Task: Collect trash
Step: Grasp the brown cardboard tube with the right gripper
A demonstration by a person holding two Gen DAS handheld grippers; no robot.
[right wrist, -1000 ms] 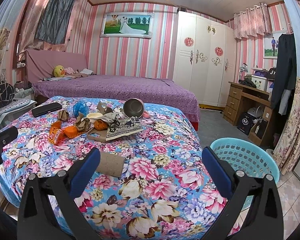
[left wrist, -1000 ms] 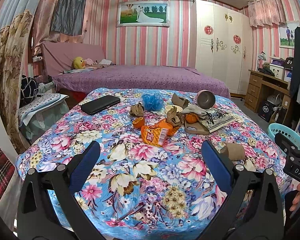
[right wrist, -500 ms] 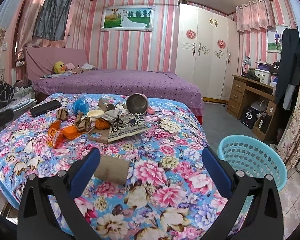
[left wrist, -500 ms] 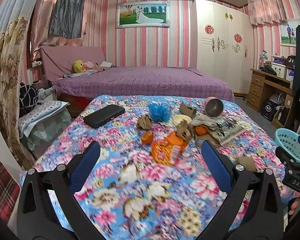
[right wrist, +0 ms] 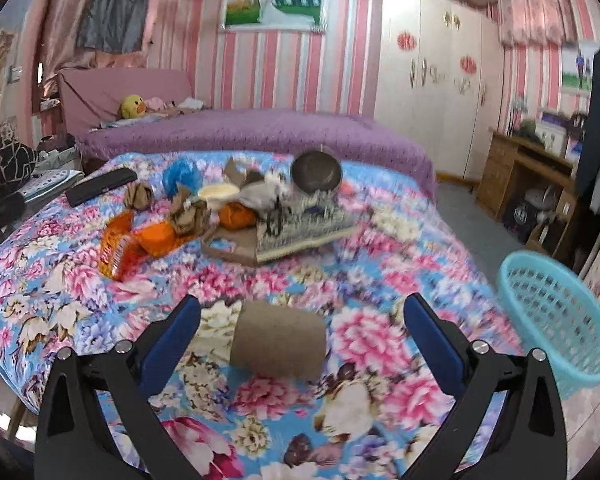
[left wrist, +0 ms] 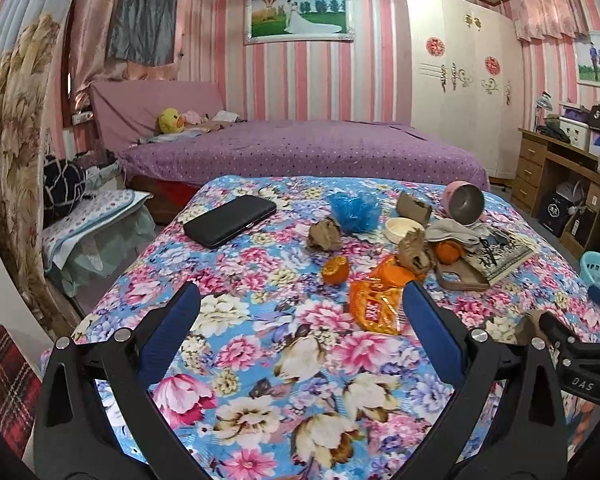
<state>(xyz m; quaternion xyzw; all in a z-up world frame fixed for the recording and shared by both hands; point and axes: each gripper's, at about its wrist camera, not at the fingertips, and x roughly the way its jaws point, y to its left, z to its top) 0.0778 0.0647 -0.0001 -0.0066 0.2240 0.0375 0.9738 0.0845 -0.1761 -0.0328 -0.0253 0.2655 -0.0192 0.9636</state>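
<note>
A brown cardboard tube point(right wrist: 279, 343) lies on the floral cloth between the open jaws of my right gripper point(right wrist: 302, 336), not held. A light blue plastic basket point(right wrist: 556, 316) stands at the right beside the table. An orange snack wrapper point(left wrist: 374, 306), orange peel point(left wrist: 335, 269), crumpled brown paper point(left wrist: 325, 235) and a blue plastic bag point(left wrist: 354, 210) lie in a pile at mid table. My left gripper point(left wrist: 300, 334) is open and empty above the cloth, its right finger beside the wrapper.
A black case point(left wrist: 229, 221), a pink-rimmed metal bowl point(left wrist: 465, 203), a cream bowl point(left wrist: 402, 229), a grey cloth and a book point(left wrist: 500, 250) share the table. A purple bed point(left wrist: 300, 148) lies behind, a wooden desk point(left wrist: 556, 172) at the right.
My right gripper has come down and forward over the cardboard tube, which now lies between its fingers. My left gripper has moved closer to the orange wrapper.
</note>
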